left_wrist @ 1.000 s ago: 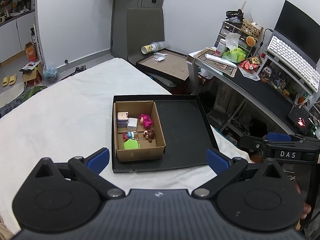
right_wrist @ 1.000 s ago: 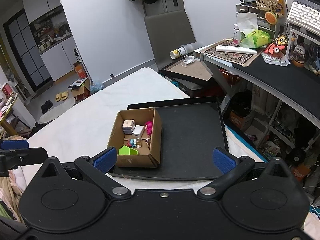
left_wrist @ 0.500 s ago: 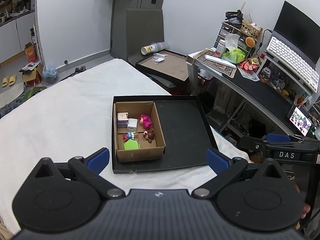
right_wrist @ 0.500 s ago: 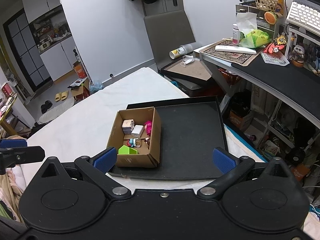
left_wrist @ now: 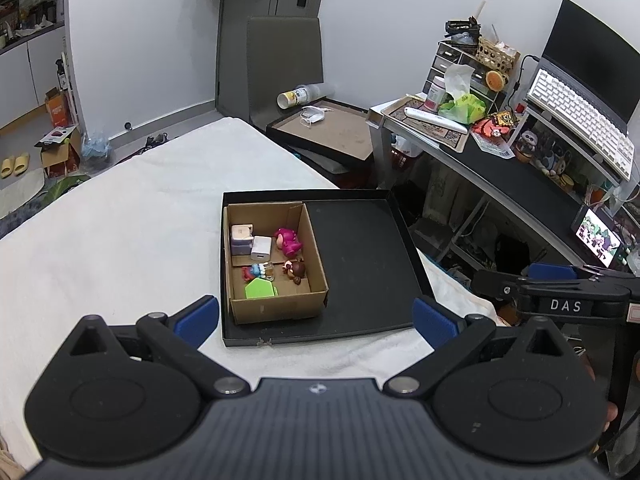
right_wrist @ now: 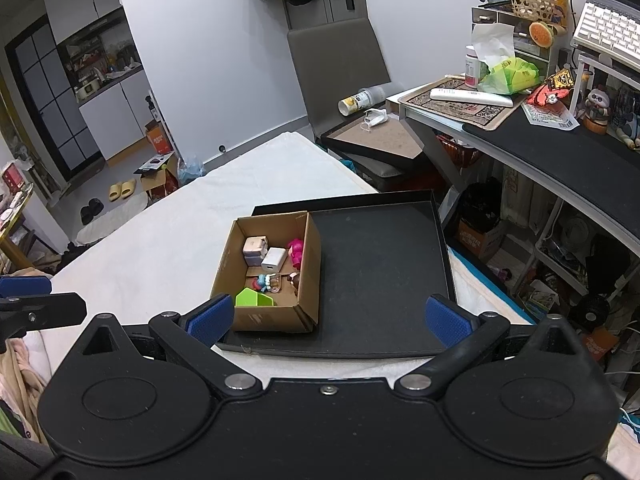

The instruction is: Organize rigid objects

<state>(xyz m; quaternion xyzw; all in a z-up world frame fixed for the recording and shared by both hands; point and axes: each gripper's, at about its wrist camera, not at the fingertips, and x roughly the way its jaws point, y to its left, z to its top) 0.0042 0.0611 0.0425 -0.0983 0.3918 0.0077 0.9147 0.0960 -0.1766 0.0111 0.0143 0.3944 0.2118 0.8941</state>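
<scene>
A cardboard box (left_wrist: 276, 308) (right_wrist: 276, 318) stands in the left part of a black tray (left_wrist: 360, 256) (right_wrist: 380, 264) on the white bed. Inside it lie a lilac cube (left_wrist: 240, 236), a white charger (left_wrist: 261, 248) (right_wrist: 274, 259), a pink figure (left_wrist: 289, 240) (right_wrist: 295, 249), a brown figure (left_wrist: 295, 270), a blue-and-red figure (left_wrist: 256, 271) (right_wrist: 262, 282) and a green house-shaped block (left_wrist: 260, 290) (right_wrist: 254, 299). My left gripper (left_wrist: 316, 318) and right gripper (right_wrist: 329, 318) both hang open, near the tray's front edge, with nothing between their fingers. The right gripper (left_wrist: 560, 296) shows at the right of the left wrist view.
White bedding (left_wrist: 100, 248) spreads to the left of the tray. A cluttered desk (right_wrist: 540, 128) with a keyboard (left_wrist: 580, 128) runs along the right. Behind the bed stand a grey chair (left_wrist: 284, 64) and a second flat tray (left_wrist: 328, 136) with a lying cup (left_wrist: 294, 98).
</scene>
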